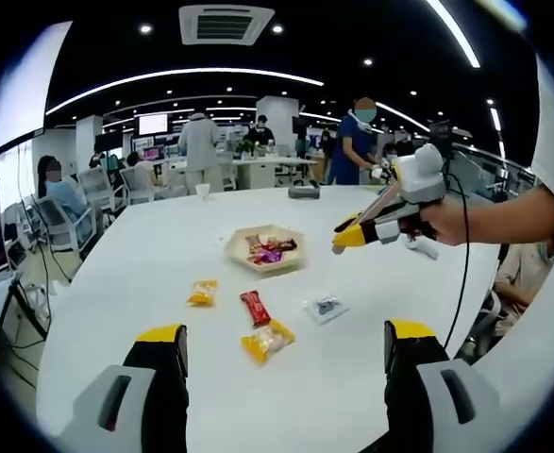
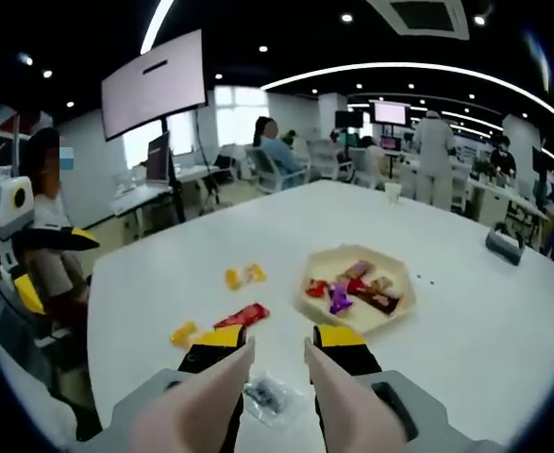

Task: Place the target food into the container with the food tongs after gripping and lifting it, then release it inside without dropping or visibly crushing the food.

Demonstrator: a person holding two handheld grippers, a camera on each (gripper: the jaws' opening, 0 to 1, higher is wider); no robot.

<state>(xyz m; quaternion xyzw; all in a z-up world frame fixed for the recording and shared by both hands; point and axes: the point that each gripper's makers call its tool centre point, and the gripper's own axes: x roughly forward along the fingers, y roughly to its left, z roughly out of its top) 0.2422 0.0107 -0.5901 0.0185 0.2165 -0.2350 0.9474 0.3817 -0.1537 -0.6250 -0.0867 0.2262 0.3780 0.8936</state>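
A beige hexagonal tray (image 1: 235,247) (image 2: 401,300) with several wrapped sweets sits mid-table. Loose on the white table lie a small yellow packet (image 1: 202,293) (image 2: 243,276), a red packet (image 1: 255,307) (image 2: 243,314), a larger yellow packet (image 1: 267,340) (image 2: 184,333) and a clear packet (image 1: 327,307) (image 2: 269,394). My left gripper (image 1: 284,335) (image 2: 45,269) stands wide open near the table's edge, short of the packets, with nothing in it. A hand holds my right gripper (image 1: 349,234) (image 2: 279,337) in the air. Its jaws stand a narrow gap apart, nothing between them, over the clear packet and just short of the tray.
A black object (image 1: 303,191) (image 2: 503,243) and a white cup (image 1: 202,190) (image 2: 393,192) sit at the table's far side. Several people, chairs and desks stand around. A seated person (image 2: 45,189) is behind the left gripper.
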